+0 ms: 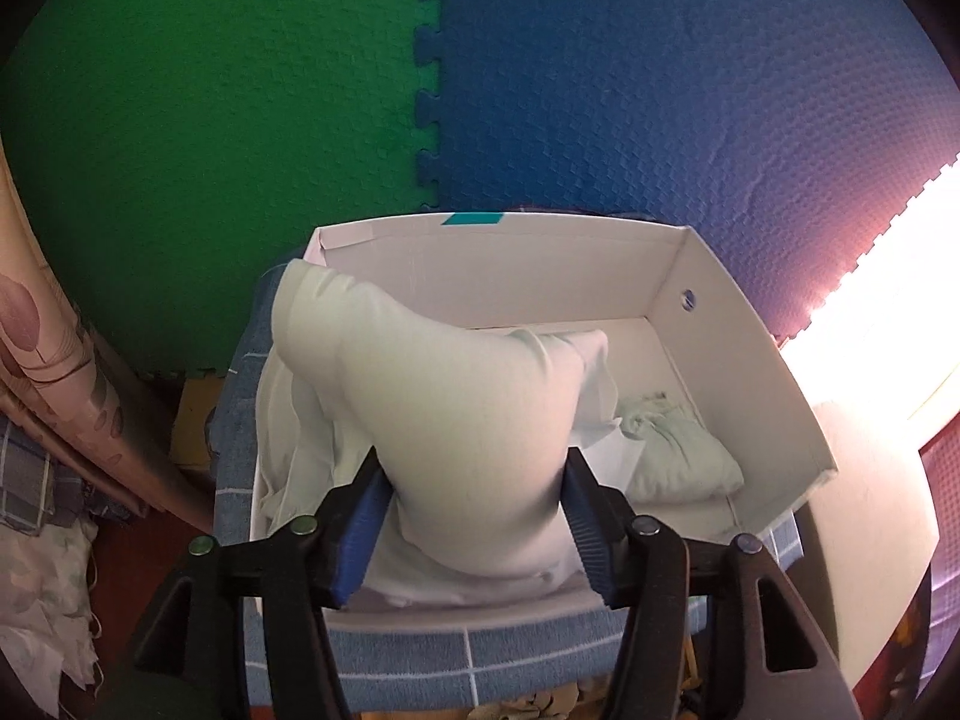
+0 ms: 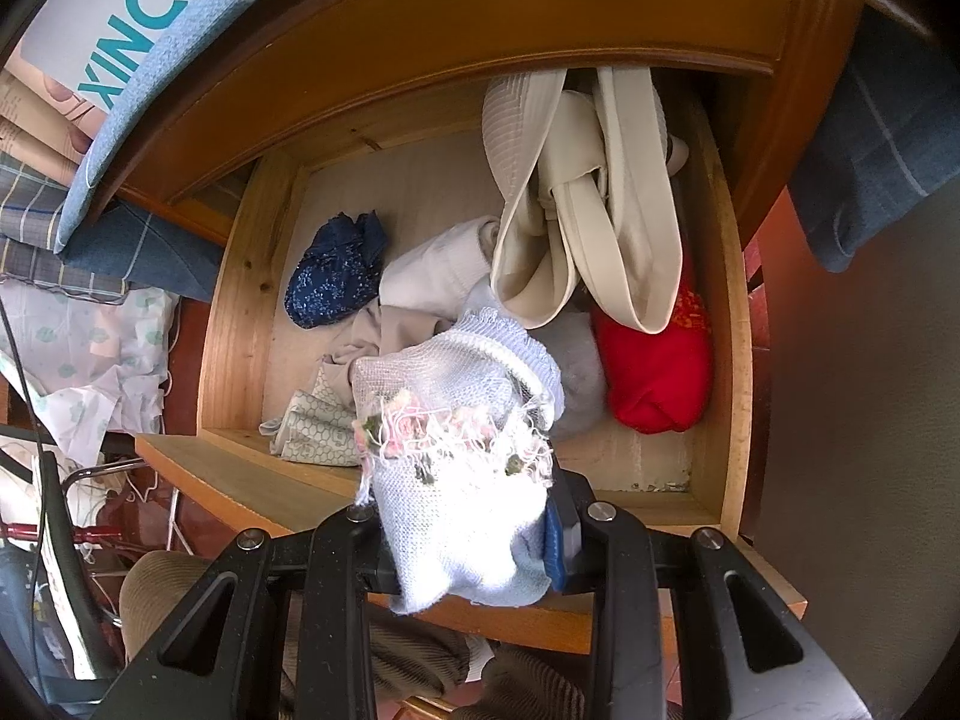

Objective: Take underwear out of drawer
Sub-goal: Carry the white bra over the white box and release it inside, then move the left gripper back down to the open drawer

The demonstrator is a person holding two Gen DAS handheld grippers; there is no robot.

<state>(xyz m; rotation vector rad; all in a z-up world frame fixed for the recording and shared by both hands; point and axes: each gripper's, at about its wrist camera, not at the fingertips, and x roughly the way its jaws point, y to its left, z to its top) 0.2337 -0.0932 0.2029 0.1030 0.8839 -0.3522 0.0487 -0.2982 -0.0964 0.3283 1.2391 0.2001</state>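
In the left wrist view my left gripper (image 1: 474, 516) is shut on a pale green garment (image 1: 444, 396) and holds it over a white cardboard box (image 1: 750, 360). A second pale green bundle (image 1: 678, 450) lies in the box's right corner. In the right wrist view my right gripper (image 2: 468, 534) is shut on a light blue knitted piece of underwear (image 2: 462, 462) with a lace and flower trim, held above the front edge of the open wooden drawer (image 2: 240, 312). The drawer holds a dark blue piece (image 2: 336, 276), a red piece (image 2: 654, 372), white and beige pieces (image 2: 432, 276) and cream straps (image 2: 600, 210).
The box sits on a blue tiled-pattern cloth (image 1: 480, 654) in front of green (image 1: 210, 120) and blue (image 1: 660, 90) foam mats. A wooden cabinet top (image 2: 420, 48) overhangs the drawer. Patterned bedding (image 2: 102, 348) and cables lie to the left of the drawer.
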